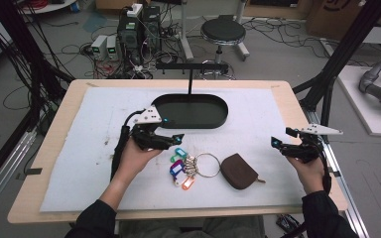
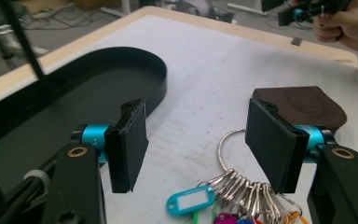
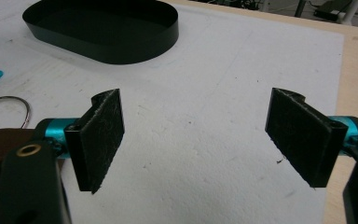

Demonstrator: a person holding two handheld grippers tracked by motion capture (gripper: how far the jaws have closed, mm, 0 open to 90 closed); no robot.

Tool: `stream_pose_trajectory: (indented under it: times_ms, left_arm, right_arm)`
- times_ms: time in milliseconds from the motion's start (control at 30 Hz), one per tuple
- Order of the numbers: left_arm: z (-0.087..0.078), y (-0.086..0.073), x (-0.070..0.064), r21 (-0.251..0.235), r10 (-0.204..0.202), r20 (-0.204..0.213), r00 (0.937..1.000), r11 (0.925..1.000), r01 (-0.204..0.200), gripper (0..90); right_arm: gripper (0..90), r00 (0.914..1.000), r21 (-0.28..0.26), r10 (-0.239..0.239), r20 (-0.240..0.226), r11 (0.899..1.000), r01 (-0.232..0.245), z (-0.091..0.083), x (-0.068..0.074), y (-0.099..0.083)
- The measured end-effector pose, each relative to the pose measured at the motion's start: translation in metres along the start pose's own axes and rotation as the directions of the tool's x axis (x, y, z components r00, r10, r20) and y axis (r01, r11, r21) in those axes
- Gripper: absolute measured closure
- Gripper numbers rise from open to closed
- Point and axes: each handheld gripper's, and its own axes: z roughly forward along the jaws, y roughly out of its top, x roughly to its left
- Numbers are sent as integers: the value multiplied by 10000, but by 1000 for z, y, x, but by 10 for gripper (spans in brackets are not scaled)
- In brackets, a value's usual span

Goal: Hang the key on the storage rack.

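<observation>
A wooden surface (image 1: 297, 106) carries a pale grey mat (image 1: 258, 124) that covers most of it. Toward the far middle of the mat sits a black oval tray (image 1: 218, 110) with a low wall and a thin black post rising behind it. A person's two forearms in dark sleeves come in from the near edge.

The left gripper (image 1: 174, 140) is held low over the mat, just in front of the tray, pointing toward the middle. Its jaws stand wide apart and grip nothing. In the left gripper view, a bunch of keys (image 2: 242, 189) lies just beyond and between them; whether the jaws touch the mat is hard to tell.

The right gripper (image 1: 277, 144) hovers near the right edge of the mat, well apart from the other things. Its jaws are also spread wide over bare mat, holding nothing.

A brown leather key pouch (image 1: 238, 171) lies near the front middle. Just left of it, touching or nearly so, the bunch of keys rests flat: a large metal ring with coloured plastic tags fanned out to its left.
</observation>
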Motion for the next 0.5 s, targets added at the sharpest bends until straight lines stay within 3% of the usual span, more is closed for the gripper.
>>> stream_pose_trajectory:
  times_ms: [33,67,133,300,500]
  left_arm:
    - [10,0,-1,92,-37,250,9997,10000,35,386]
    - [10,0,-1,92,-37,250,9997,10000,35,386]
    - [25,1,-3,564,-91,644,9979,9984,55,394]
    - [47,3,-9,1105,110,807,9967,9937,-199,452]
    - [67,3,-15,1477,43,970,9953,9889,-186,472]
  right_arm:
    - [198,10000,-2,-5,-5,10000,5,0,0,0]
    - [198,10000,-11,-17,-4,10000,17,0,0,0]
    - [198,10000,30,-22,23,10000,22,0,0,0]
    - [199,10000,24,-43,12,10000,43,1,-1,0]
    - [199,10000,96,-64,38,9999,64,1,-1,0]
